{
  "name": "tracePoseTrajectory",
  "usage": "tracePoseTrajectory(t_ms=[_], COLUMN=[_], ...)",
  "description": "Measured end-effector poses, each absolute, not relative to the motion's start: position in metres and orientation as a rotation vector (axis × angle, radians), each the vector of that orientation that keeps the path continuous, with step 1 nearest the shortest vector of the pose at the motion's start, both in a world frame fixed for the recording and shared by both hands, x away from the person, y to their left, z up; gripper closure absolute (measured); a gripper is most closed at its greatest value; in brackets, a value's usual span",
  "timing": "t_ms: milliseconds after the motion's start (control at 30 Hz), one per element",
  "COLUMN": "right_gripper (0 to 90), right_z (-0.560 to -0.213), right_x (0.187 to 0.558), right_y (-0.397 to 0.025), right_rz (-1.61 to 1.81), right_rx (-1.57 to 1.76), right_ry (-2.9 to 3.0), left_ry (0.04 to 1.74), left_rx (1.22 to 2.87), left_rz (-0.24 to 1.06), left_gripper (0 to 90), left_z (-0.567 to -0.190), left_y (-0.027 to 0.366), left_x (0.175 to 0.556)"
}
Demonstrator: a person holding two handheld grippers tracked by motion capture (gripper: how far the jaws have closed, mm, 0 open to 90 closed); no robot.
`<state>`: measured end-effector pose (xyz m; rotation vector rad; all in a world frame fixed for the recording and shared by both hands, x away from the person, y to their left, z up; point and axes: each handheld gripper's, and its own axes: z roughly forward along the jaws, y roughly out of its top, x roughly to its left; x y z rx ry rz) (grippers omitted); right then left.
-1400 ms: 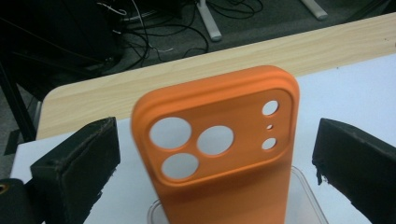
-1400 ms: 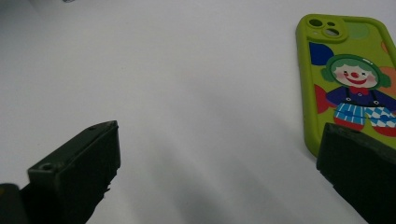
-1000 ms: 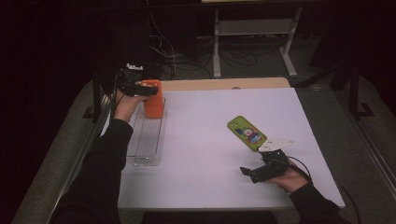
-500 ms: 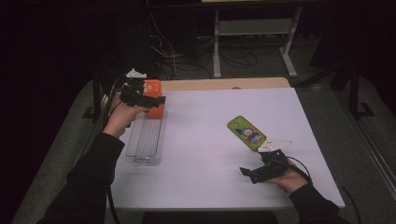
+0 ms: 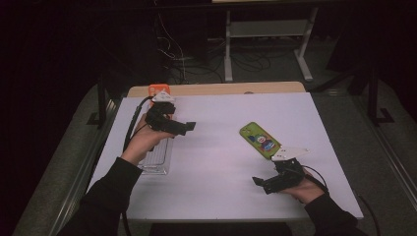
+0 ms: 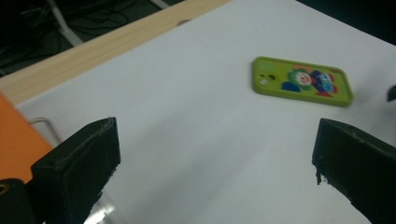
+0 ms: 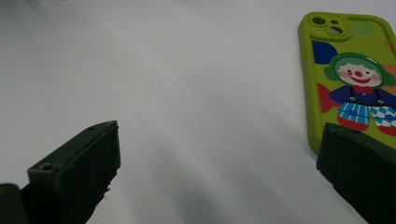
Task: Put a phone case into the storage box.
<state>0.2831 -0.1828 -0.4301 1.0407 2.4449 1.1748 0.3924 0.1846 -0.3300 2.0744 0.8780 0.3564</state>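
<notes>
Jaws of both grippers stand wide apart, empty. Left gripper (image 5: 189,127) has left the orange box (image 5: 158,89) at the table's (image 5: 221,196) far-left corner and swung right, toward the green phone case (image 5: 259,140). Right gripper (image 5: 256,181) stays low, near the case: likely next pickup.

Light falls from above onto the white bench (image 5: 221,123), which stands bright against a nearly black room in the high view; cables and a stand behind it are dim but legible. That view is soft and slightly grainy. In both gripper views the near black jaws are blurred, and the green phone case (image 7: 350,74) looks sharper in the right one. Shadows under the jaws are faint and diffuse.
</notes>
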Motion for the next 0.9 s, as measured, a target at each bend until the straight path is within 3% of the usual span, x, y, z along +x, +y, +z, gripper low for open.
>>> tracePoseTrajectory(t_ms=[567, 900], right_gripper=[0.0, 0.0], right_z=[-0.43, -0.425], right_x=[0.284, 0.284], right_y=[-0.183, -0.183], right_rz=[1.171, 1.157], right_rx=[1.045, 1.102], right_ry=[2.446, 2.443], left_ry=[0.733, 0.672], left_rx=[2.124, 2.172], left_rz=[0.251, 0.237], left_gripper=[0.7, 0.7], left_z=[-0.38, -0.41], left_y=[0.146, 0.15], left_x=[0.345, 0.318])
